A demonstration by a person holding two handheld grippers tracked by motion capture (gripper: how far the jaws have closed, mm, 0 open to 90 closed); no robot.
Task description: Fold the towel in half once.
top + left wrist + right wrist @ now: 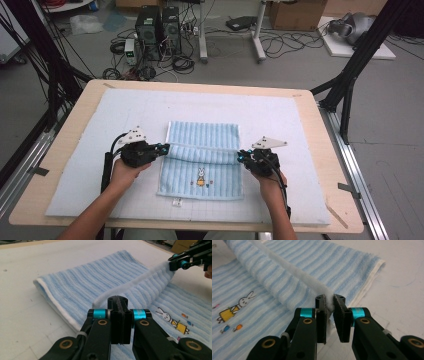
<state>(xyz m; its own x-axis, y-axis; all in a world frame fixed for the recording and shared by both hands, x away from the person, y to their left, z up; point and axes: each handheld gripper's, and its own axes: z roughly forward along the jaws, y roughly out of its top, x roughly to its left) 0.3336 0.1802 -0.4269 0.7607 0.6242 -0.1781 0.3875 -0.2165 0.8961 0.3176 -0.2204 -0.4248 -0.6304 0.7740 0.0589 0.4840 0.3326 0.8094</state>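
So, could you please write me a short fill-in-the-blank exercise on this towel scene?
1. The towel has blue and ____ stripes.
2. The left gripper and right gripper each pinch one end of the towel's white ____.
3. The animal pictured on the towel is a ____.

Missing words: white; edge; rabbit

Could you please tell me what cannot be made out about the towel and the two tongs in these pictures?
- Light blue striped terry towel: the layer under the raised fold is hidden in the high view.
- Small white tag: print too small there.
- Left tongs: the pinched edge is hidden in the left gripper view.
- Right tongs: towel's rabbit picture blurred.
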